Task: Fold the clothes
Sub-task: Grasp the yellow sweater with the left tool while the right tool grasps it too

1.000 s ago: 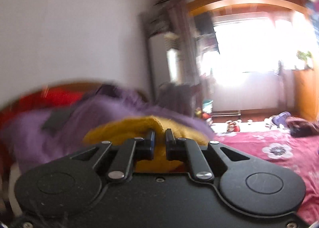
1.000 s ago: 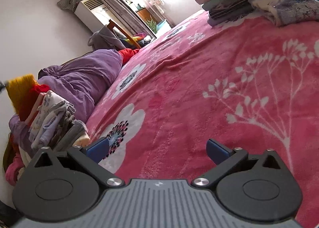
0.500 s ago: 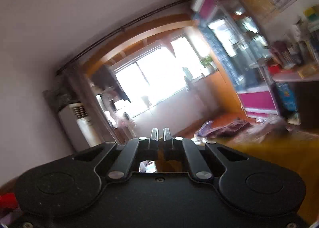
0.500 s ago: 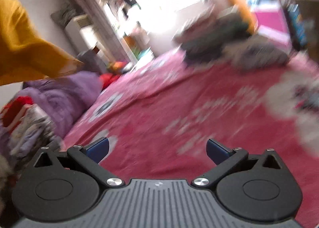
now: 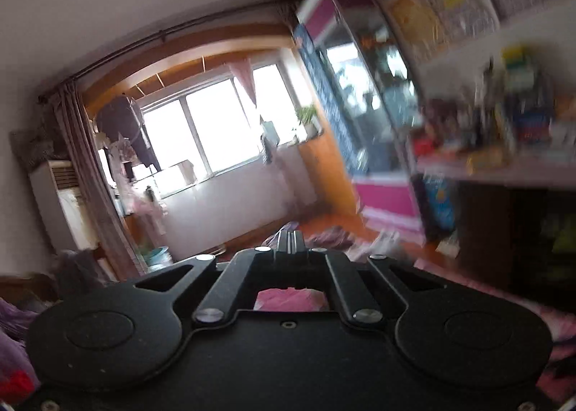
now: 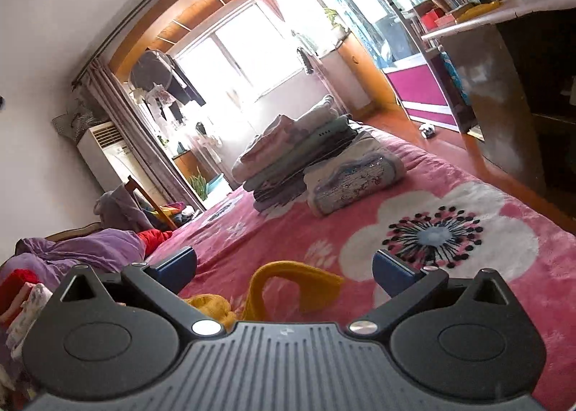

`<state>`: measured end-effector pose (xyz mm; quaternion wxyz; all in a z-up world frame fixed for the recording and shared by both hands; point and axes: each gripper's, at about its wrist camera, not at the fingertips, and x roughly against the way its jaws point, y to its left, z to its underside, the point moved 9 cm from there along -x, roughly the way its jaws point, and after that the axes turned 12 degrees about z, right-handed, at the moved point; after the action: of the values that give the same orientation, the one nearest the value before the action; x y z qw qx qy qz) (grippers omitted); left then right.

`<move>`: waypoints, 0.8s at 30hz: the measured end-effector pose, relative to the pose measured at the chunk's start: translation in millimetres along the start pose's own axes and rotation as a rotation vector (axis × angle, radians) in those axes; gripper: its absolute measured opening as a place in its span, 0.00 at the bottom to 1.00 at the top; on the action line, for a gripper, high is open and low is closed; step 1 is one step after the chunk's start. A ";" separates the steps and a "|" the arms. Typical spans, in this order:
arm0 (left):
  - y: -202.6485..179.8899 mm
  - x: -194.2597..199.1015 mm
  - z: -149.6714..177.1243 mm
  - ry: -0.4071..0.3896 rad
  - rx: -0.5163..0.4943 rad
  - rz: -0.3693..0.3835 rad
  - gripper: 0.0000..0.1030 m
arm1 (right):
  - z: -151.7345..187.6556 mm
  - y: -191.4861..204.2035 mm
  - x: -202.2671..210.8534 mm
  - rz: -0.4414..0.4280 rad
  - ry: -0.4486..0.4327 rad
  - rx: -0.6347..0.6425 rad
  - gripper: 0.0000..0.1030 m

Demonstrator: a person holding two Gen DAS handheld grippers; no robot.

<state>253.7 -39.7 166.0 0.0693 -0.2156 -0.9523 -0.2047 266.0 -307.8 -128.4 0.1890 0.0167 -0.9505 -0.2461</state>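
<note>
Right gripper (image 6: 284,267) hangs low over the bed (image 6: 504,306) with its two blue fingers (image 6: 392,272) spread wide and nothing between them. Just under and ahead of that gap lies the yellow garment (image 6: 288,285), rumpled on the pink flowered blanket, one strip arching up into a loop; it touches neither finger. Bare blanket runs ahead and to the right as far as the bed's right edge, beyond which is orange floor and a dark desk (image 6: 532,94). Farther up the bed sits a folded stack (image 6: 295,159) with a second folded piece (image 6: 352,177) touching its right side, both well apart from the yellow garment. Along the left edge lie a purple quilt (image 6: 90,249) and an unsorted heap (image 6: 25,299) of clothes.

Left gripper (image 5: 291,240) is raised and aimed across the room toward the window (image 5: 212,134), fingers pressed together; whether any cloth is pinched there cannot be told. A patch of pink shows through the frame below its fingers. Shelves (image 5: 504,130) at right are blurred.
</note>
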 end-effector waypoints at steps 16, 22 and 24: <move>-74.6 54.1 187.7 0.350 -0.109 0.015 0.75 | 50.5 61.7 -1.3 -0.002 0.018 0.540 1.00; -106.0 62.6 230.7 0.407 -0.223 0.010 0.75 | 83.9 116.7 27.2 -0.093 0.032 0.716 0.99; -118.7 61.4 246.4 0.425 -0.302 0.021 0.75 | 99.1 134.9 31.1 -0.110 -0.013 0.830 0.99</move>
<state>135.7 -10.5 -86.6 0.2368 -0.1855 -0.8728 -0.3844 208.9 -147.5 -133.5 0.1468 0.1406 -0.9679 0.1479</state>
